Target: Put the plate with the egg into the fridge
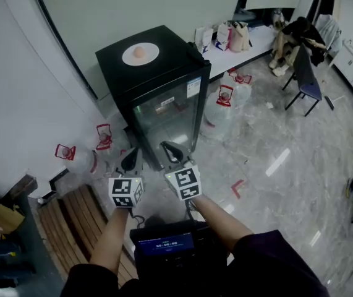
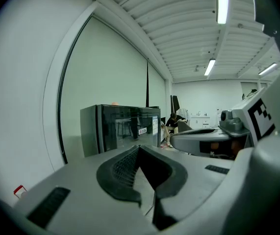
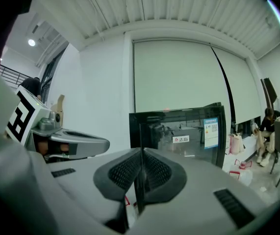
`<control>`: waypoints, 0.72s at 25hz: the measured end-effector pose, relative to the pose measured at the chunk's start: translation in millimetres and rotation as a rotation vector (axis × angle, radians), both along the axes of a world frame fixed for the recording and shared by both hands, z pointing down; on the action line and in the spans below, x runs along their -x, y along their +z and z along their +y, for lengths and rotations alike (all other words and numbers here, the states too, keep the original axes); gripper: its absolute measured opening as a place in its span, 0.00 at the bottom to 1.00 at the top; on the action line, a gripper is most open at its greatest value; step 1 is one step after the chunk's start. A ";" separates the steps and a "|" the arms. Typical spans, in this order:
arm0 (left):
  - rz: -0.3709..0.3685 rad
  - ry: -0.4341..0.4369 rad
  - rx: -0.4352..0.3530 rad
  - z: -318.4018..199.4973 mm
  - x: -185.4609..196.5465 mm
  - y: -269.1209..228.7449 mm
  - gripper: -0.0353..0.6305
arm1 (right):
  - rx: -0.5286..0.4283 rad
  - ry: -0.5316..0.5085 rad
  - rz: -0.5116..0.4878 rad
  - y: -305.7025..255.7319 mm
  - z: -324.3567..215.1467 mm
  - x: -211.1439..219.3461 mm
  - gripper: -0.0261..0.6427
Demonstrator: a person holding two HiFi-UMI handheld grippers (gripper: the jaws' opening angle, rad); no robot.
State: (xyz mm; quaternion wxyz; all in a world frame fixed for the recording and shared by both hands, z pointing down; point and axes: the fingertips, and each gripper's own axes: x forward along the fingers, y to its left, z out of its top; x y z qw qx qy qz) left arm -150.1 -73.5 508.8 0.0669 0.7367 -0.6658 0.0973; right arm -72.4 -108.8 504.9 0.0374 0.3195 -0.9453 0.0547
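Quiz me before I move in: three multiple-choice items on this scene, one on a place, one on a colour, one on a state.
1. Where does the plate with the egg stand?
A. On top of the fridge
B. On a shelf inside it
C. On the floor

2. What colour is the plate?
A. Black
B. White
C. Red

3. How is the fridge's glass door?
A. Swung wide open
B. Taken off
C. Closed

Answers:
1 A: the head view shows the plate on the fridge's flat top.
2 B: it shows white against the black top.
3 C: the door lies flush across the fridge's front.
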 end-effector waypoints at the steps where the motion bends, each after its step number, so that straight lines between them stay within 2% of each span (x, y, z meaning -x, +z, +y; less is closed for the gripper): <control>1: -0.008 0.000 0.000 -0.7 5.9 2.6 0.07 | 0.017 0.017 0.006 6.8 -1.9 3.5 0.05; 7: -0.017 0.027 0.012 -8.7 58.5 24.3 0.07 | 0.078 0.119 0.060 44.2 -9.4 55.9 0.06; 12: -0.019 0.113 0.017 -14.5 106.1 32.7 0.07 | 0.128 0.289 0.148 74.3 -19.5 104.8 0.21; 18: -0.007 0.193 0.024 -26.0 162.1 37.9 0.07 | 0.173 0.458 0.205 100.9 -37.0 151.0 0.23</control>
